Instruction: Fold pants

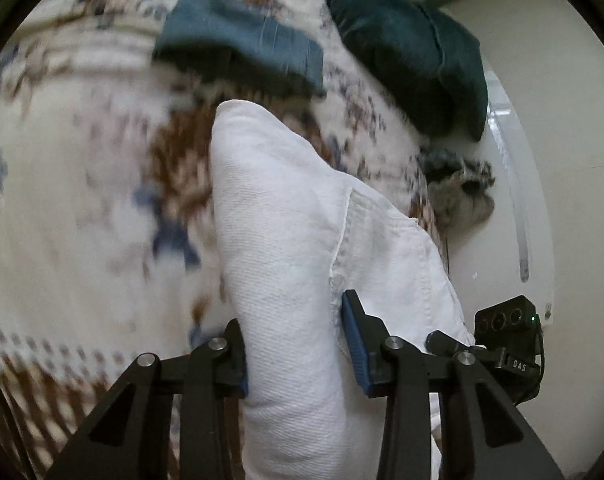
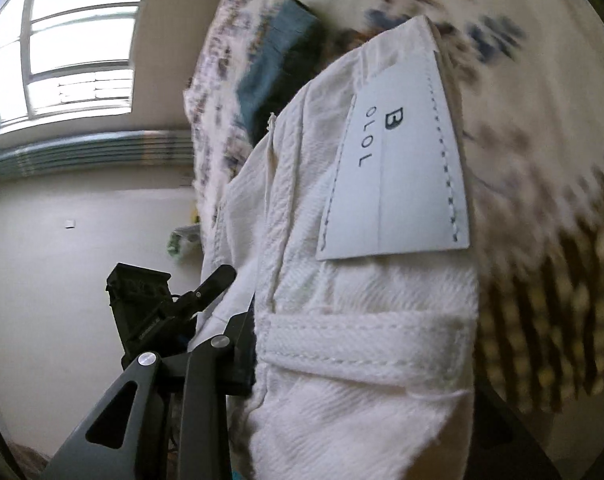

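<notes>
- Left wrist view: the left tongs (image 1: 302, 354) pinched a thick fold of the white pants (image 1: 302, 240), blue pads pressed against the cloth on both sides.
- The pants rose from the tongs up the middle of the view, a stitched pocket seam running along their right half.
- The letters "DAS" showed on a black camera module (image 1: 509, 344) at the lower right, beside a small green light.
- Behind the pants lay a blurred patterned bedspread (image 1: 82, 200) with a folded blue garment (image 1: 242, 44) on it; a dark teal pillow (image 1: 413, 64) sat at the bed's right edge, with a pale wall past it.
- Right wrist view: the right tongs (image 2: 341, 364) pinched the white pants (image 2: 361, 380) at the waistband, just beside a belt loop; only the left finger (image 2: 206, 380) showed, the other hidden by cloth.
- A white stitched patch (image 2: 397, 152) on the waistband read "B" and "OLOL".
- Left of the pants stood a bare wall and a window (image 2: 70, 40).
</notes>
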`<state>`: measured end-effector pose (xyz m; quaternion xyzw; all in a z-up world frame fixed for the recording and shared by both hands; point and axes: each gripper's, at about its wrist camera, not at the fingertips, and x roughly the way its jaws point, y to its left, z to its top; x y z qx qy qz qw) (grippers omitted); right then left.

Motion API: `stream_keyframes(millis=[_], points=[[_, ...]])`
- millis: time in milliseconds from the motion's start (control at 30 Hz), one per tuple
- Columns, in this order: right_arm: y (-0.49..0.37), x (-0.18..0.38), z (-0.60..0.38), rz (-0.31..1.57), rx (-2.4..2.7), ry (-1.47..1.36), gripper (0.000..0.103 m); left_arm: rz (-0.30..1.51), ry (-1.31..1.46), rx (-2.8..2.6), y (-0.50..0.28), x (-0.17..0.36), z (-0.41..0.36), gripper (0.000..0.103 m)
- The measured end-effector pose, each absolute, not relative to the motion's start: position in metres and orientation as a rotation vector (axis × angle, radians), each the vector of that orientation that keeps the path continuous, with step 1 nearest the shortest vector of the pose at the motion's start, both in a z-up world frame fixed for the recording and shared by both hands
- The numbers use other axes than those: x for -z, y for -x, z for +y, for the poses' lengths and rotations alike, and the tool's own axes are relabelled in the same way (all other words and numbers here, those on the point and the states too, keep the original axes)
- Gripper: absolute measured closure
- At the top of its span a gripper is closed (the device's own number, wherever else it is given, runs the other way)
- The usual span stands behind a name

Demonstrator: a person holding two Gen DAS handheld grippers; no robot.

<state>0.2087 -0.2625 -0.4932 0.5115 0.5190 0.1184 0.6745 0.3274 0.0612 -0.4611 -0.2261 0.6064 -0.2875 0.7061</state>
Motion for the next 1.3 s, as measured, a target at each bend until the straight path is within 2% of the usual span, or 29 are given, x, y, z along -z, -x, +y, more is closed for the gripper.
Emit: stream_keyframes(millis=[233,333,500,600,700,800,833,867,900,933,967,1000,1100,1133,1300], points=[[-0.385,0.465,-0.256,1.080,-0.375,-1.075,0.069,1.225,0.503,0.577,-0.475,0.434,0.062,0.069],[-0.476,0.475,-0.256,1.055,-0.417,-1.044,0.069,1.183,0.489,0.555,-0.549,0.441,0.059,0.069],[-0.610,0.523,-0.260,1.065,-0.452,-1.013,0.069,1.158,0.469,0.536,-0.641,0.481,0.055,0.069],[-0.659,0.566,-0.265,1.114,-0.448,-1.005,0.069,1.188,0.456,0.525,-0.676,0.523,0.054,0.069],[-0.681,0.612,-0.264,1.194,-0.436,-1.006,0.069,1.261,0.430,0.492,-0.685,0.573,0.056,0.066],[-0.680,0.633,-0.258,1.243,-0.448,-0.994,0.066,1.268,0.449,0.481,-0.677,0.579,0.062,0.061],[-0.673,0.634,-0.260,1.254,-0.448,-0.999,0.060,1.274,0.442,0.463,-0.673,0.574,0.062,0.059],[-0.673,0.630,-0.259,1.272,-0.424,-0.978,0.045,1.277,0.414,0.434,-0.670,0.566,0.060,0.057],[-0.666,0.625,-0.261,1.290,-0.392,-0.931,0.039,1.276,0.381,0.403,-0.667,0.558,0.058,0.053],[-0.659,0.618,-0.262,1.301,-0.380,-0.887,0.027,1.272,0.328,0.357,-0.663,0.546,0.054,0.052],[-0.658,0.603,-0.256,1.329,-0.326,-0.784,0.008,1.270,0.263,0.308,-0.657,0.534,0.048,0.044],[-0.659,0.593,-0.249,1.345,-0.271,-0.691,0.006,1.267,0.209,0.270,-0.650,0.525,0.042,0.033],[-0.655,0.551,-0.223,1.328,-0.102,-0.392,0.006,1.236,0.100,0.195,-0.633,0.506,0.030,0.021],[-0.651,0.542,-0.218,1.318,-0.055,-0.329,0.006,1.233,0.068,0.181,-0.627,0.501,0.025,0.013],[-0.621,0.507,-0.206,1.227,0.100,-0.122,0.006,1.207,-0.034,0.115,-0.611,0.490,0.012,0.010]])
